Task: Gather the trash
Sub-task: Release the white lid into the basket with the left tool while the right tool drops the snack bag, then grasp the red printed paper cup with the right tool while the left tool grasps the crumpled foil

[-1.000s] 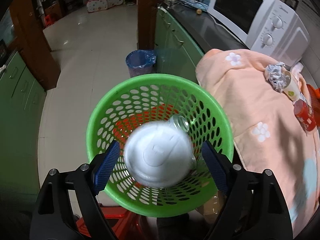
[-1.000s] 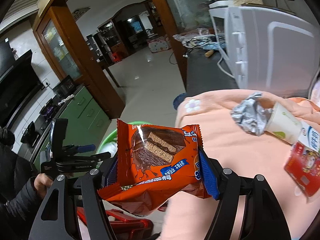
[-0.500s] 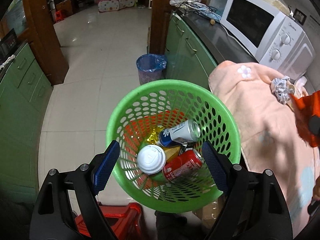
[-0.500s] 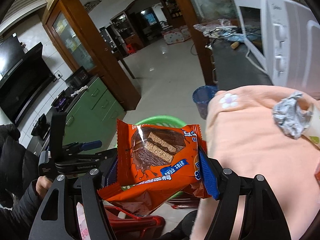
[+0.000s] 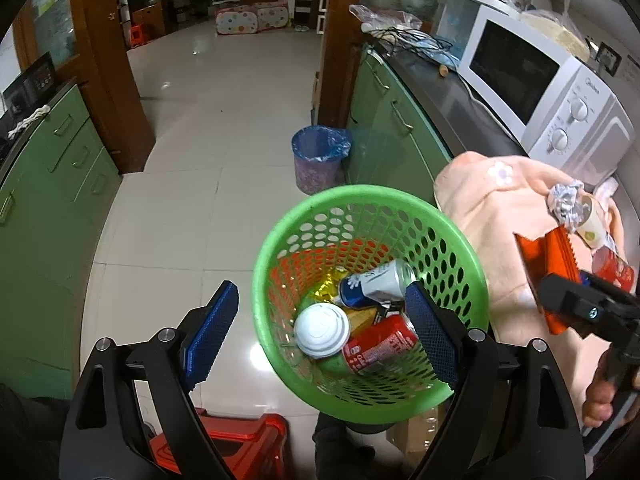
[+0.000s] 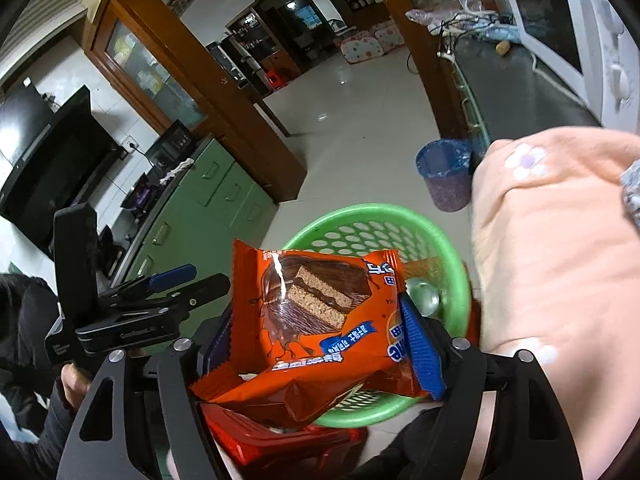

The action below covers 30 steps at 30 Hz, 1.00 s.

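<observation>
An orange glossy plastic snack wrapper printed with a chocolate-coated cake slice stands nearly upright and crumpled at its lower edge, pinched at both sides, in front of a green perforated round plastic basket. In the basket a white round plastic cup lid lies at 7 o'clock, a red aluminium drink can on its side at 5 o'clock, and a silver-and-blue aluminium can tilted at the centre. At 2 o'clock from the basket a crumpled silver foil ball touches a tipped white paper cup.
</observation>
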### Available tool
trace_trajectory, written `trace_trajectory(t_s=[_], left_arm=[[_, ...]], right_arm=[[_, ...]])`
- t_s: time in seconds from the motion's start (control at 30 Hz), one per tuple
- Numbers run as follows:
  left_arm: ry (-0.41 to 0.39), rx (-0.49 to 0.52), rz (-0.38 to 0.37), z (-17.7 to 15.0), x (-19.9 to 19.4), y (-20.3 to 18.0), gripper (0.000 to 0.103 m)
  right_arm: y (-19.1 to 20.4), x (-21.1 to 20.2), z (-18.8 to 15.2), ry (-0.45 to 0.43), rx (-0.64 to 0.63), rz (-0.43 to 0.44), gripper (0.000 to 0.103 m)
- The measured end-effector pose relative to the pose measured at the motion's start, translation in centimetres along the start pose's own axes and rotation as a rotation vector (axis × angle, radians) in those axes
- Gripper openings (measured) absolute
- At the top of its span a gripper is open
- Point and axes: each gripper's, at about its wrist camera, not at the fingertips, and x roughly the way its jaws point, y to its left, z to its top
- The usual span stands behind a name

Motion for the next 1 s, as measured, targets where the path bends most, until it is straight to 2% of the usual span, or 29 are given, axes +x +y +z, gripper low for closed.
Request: trace_trajectory(t_s=[0.1,0.2,0.57,0.87,1.0], left_arm=[[-0.007,-0.009,0.007,0.1,-0.4,0.5,0.085],[-0.010,-0.015,0.010,0.2,-0.5,0.8,0.085],[-0.014,0.016,-0.011,0.4,-0.8,-0.7,0.085],[-0.010,0.060,-0.039,0.6,-0.6,-3.2,0.085],[-0.006,0.093,-0.060,0.8,-0.4,-5.0,0.085]], right_arm=[[0.5,0.3,-0.1,-0.002,0.009,0.025,0.082],[1.0,0.1,-0.1,-0.009,0.002,0.033,0.084],[0.8,-2.4,-0.4,-0.039,-0.016,0.023,0.086],[-1.5,-6.1,-0.7,-0.083,-0.009,-0.054,0.086],[-3.5,-8.4,-1.0,-0.096,-0.007,-0.124,0.086]])
